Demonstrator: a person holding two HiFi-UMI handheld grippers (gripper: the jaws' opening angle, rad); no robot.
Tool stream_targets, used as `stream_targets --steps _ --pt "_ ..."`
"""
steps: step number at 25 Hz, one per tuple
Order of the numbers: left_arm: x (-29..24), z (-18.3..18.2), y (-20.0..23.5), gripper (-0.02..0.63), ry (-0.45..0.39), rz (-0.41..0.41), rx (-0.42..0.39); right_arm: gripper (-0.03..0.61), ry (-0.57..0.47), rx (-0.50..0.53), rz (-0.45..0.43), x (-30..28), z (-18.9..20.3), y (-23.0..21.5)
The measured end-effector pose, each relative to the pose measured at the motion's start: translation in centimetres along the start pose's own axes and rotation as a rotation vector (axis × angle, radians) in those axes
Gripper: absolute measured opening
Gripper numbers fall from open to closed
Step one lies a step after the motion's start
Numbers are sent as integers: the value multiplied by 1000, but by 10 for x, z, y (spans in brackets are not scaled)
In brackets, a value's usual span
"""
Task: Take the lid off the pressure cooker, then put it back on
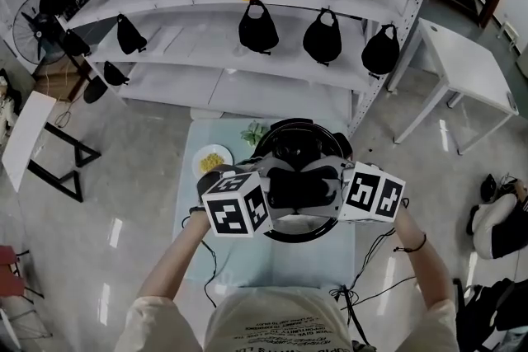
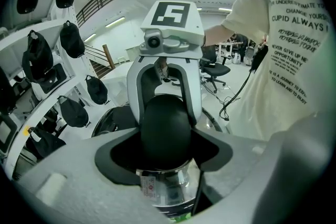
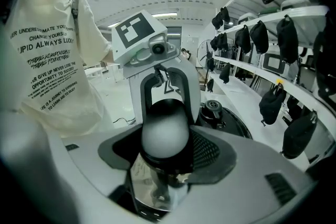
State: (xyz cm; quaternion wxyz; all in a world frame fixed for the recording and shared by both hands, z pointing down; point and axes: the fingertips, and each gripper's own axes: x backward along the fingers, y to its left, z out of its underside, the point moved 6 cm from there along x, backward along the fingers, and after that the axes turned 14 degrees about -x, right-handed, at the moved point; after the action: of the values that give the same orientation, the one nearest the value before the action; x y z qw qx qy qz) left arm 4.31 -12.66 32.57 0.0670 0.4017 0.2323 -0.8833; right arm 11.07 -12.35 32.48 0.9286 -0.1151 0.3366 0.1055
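The pressure cooker's round black lid [image 1: 279, 146] fills the middle of the pale blue table [image 1: 202, 247] in the head view. Its rounded black handle [image 1: 301, 187] sits in the centre, over a shiny steel part with a sticker [image 2: 149, 186]. My left gripper [image 1: 272, 190] and right gripper [image 1: 332, 189] face each other across that handle. The left gripper [image 2: 165, 157] is shut on the handle [image 2: 167, 131] from one side. From the other side, the right gripper [image 3: 165, 157] is shut on the handle [image 3: 164, 131]. The lid's valve [image 3: 213, 109] shows beyond. The pot below is hidden.
A white plate of yellow food [image 1: 212, 160] and some green leaves [image 1: 253, 132] lie on the table's far left. White shelves [image 1: 206, 53] hung with black caps stand behind. A white side table [image 1: 466, 66] is at the right, and cables [image 1: 375, 255] hang off the table's near right.
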Motion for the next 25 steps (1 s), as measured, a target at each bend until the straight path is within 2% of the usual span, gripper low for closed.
stream_targets --steps 16,25 --pt "-32 16 73 284 -5 70 47 275 37 -52 -35 10 3 -81" --pt "-46 27 88 284 7 130 69 275 15 -110 -69 4 12 -101"
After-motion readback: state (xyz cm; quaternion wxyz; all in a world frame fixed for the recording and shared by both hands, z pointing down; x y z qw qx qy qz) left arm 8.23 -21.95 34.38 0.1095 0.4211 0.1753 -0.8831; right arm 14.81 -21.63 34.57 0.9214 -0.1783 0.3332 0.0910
